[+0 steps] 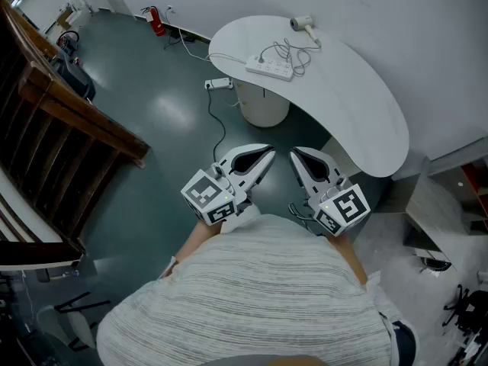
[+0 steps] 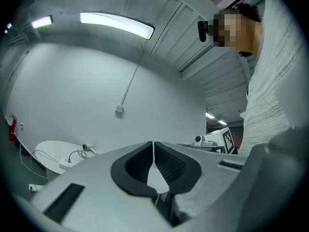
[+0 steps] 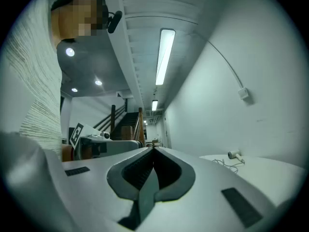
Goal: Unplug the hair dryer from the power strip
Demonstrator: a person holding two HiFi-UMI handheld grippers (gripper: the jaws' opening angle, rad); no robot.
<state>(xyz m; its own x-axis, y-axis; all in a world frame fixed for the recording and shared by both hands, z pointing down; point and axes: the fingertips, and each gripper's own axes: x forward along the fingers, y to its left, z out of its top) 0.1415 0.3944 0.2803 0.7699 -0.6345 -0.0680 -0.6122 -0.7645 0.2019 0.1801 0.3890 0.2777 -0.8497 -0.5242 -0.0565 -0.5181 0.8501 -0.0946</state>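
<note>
A white hair dryer [image 1: 303, 24] lies at the far end of a curved white table [image 1: 358, 105]. Its cord [image 1: 290, 52] loops to a white power strip [image 1: 270, 69] beside it, where it is plugged in. The dryer [image 2: 87, 147] and strip [image 2: 68, 163] show small in the left gripper view, and the dryer [image 3: 234, 154] shows small in the right gripper view. My left gripper [image 1: 267, 155] and right gripper [image 1: 294, 155] are held close to my body, well short of the table. Both are shut with nothing between the jaws.
The table stands on a round white pedestal [image 1: 263, 105]. A second white power block [image 1: 219, 84] lies on the dark green floor with a cable running from it. A wooden stair railing [image 1: 69, 128] is at the left. A red fire extinguisher [image 1: 155, 23] stands by the far wall.
</note>
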